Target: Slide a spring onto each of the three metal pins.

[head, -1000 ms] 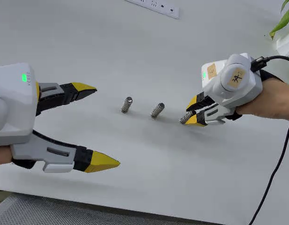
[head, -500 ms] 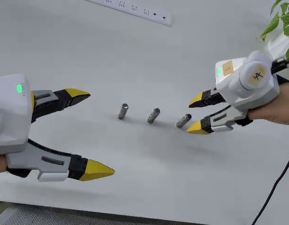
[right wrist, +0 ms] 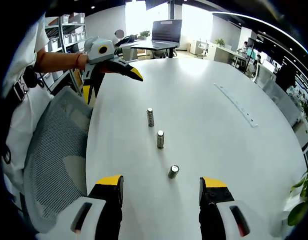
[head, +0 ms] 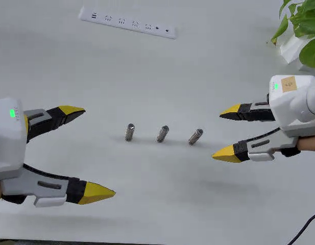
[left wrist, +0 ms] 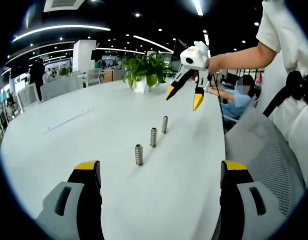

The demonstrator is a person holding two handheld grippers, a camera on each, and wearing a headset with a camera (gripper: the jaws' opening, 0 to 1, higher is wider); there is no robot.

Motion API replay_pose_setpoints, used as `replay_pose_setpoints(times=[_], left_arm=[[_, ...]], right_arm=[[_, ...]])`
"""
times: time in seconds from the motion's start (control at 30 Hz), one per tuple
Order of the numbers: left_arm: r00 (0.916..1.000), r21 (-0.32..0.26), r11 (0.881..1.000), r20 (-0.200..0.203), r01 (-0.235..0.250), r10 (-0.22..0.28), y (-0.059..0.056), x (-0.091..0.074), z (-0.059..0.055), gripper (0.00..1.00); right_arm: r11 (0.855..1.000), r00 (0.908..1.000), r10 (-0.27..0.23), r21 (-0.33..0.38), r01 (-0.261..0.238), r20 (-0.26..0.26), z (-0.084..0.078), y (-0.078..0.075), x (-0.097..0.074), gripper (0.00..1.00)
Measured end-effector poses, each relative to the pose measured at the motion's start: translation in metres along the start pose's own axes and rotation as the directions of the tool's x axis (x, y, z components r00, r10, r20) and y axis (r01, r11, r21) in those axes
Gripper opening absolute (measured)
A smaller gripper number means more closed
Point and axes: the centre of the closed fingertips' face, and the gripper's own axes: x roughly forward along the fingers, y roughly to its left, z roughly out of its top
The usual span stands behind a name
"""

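Springs point(head: 163, 133) sit on three pins point(head: 130, 125); left tongs point(head: 99, 151), right tongs point(head: 217, 136) agape

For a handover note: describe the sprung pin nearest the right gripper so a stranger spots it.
On the white table, three spring-wrapped pins stand in a short row. Take the end pin on the side of the potted plant. Unlike its two neighbours, it sits right before the open fingers of the right gripper.
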Motion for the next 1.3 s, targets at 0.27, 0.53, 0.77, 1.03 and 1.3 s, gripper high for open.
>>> replay_pose_setpoints(times=[0.27, 0.53, 0.77, 1.03, 1.3], left_arm=[[0.9998, 0.025, 1.0, -0.016, -0.009, 0.009, 0.005, -0.003, 0.001, 0.99], [0.9985, 0.04, 0.999, -0.051, -0.015, 0.017, 0.007, -0.003, -0.004, 0.99], [0.9981, 0.01, 0.999, -0.052, -0.032, 0.033, 0.008, -0.004, -0.009, 0.99], [0.9979, -0.01, 0.999, -0.057, -0.032, 0.032, 0.006, -0.005, -0.014, 0.99], [0.9977, -0.007, 1.0, -0.064, -0.024, 0.024, 0.003, -0.003, -0.016, 0.99]], right_arm=[[0.991, 0.9848, -0.073, 0.121, 0.054, 0.158, -0.016, 0.009, -0.018, 0.76], [0.976, 0.9558, -0.123, 0.208, 0.068, 0.267, -0.037, 0.016, -0.023, 0.87], [0.968, 0.9432, -0.141, 0.241, 0.068, 0.301, -0.048, 0.022, -0.022, 0.93], [0.967, 0.9379, -0.139, 0.249, 0.059, 0.318, -0.046, 0.029, -0.017, 0.95], [0.966, 0.9352, -0.146, 0.248, 0.065, 0.323, -0.043, 0.027, -0.02, 0.94]])
